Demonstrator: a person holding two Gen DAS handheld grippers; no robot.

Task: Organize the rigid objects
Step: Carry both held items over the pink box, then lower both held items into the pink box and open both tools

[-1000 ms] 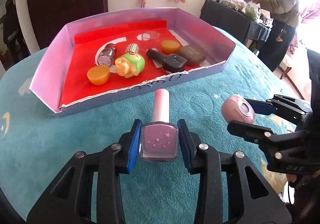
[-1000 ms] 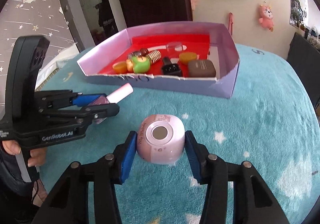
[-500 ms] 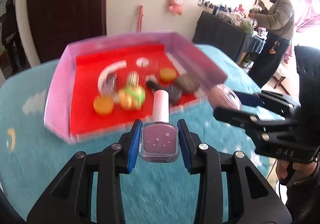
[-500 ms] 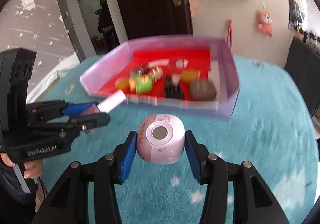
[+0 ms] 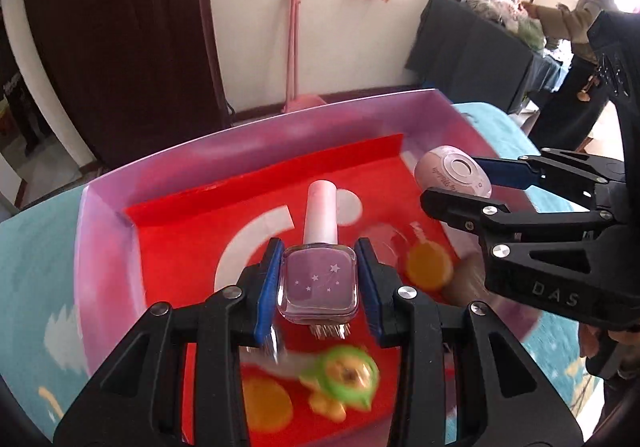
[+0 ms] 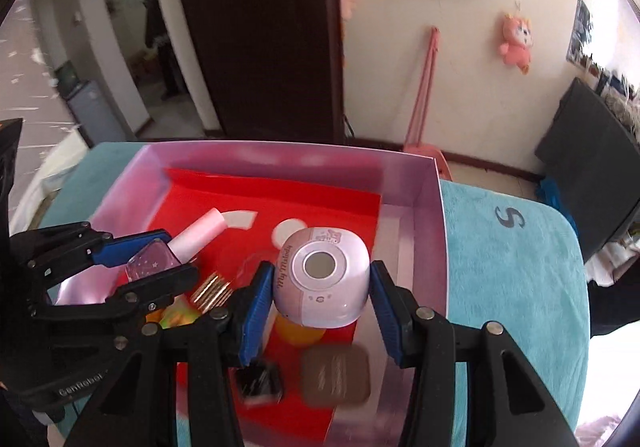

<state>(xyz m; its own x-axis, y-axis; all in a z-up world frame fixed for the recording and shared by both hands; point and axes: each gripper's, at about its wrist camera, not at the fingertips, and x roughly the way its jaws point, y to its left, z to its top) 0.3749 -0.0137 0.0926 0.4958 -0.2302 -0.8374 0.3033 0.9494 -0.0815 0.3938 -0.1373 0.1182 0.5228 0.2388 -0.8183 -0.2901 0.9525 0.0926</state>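
Teal plush cloth covers the bench [image 6: 512, 287], and on it sits the lilac cardboard tray with a red paper floor [image 5: 104, 247]. You are at the carry-and-place step: your left tool [image 5: 320, 283] is clamped on the square lilac glass nail-polish bottle with a pale pink cap [image 5: 320, 279], and your right tool [image 6: 318, 299] is clamped on the rounded pink plastic gadget with a grey round window [image 6: 320, 279]; both hang over the tray. Next, I judge, you lower each onto bare red floor and part the jaws, steering clear of what already lies there. Counted inside: two orange discs [image 5: 428, 267], one green-and-yellow toy figure [image 5: 344, 379], one brown rounded case [image 6: 336, 375], one black square block [image 6: 258, 383]; other pieces are too blurred to count.
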